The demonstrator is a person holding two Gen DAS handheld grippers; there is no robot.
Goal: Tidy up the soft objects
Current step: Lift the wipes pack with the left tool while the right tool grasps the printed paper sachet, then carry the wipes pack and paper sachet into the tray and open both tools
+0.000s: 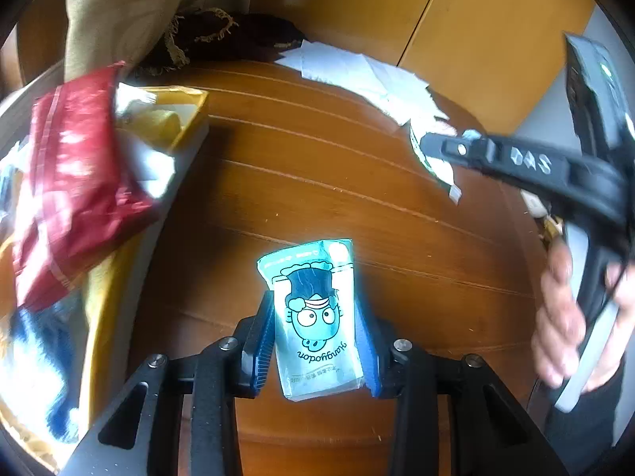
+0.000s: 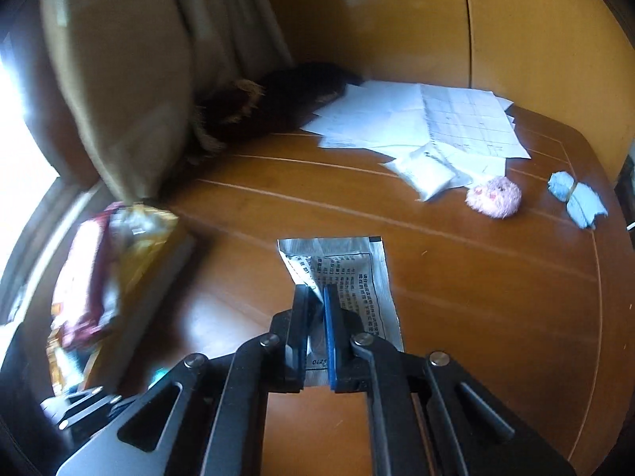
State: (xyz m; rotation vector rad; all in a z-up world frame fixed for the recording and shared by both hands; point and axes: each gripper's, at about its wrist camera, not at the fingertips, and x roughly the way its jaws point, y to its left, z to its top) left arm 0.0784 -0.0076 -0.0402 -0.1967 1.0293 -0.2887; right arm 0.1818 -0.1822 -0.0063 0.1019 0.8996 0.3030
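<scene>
In the left wrist view my left gripper [image 1: 313, 303] is shut on a teal tissue pack [image 1: 317, 277] with a cartoon face, held above the wooden table [image 1: 317, 166]. Its blue pads press on both sides of the pack. In the right wrist view my right gripper [image 2: 315, 291] is shut on a silver foil sachet [image 2: 349, 254] with printed text, pinched at its crumpled middle. The left view also shows the right gripper [image 1: 430, 148] at the right, held by a hand [image 1: 563, 317]. A yellow box [image 1: 190, 119] with a red bag [image 1: 75, 182] in it stands at the left.
On the far right of the table [image 2: 436, 277] lie a pink plush ball [image 2: 494, 197], a blue cloth bundle [image 2: 577, 198] and a white packet [image 2: 426, 174]. Loose papers [image 2: 420, 119] and a dark fringed cloth [image 2: 278, 95] lie at the back by a curtain [image 2: 119, 79].
</scene>
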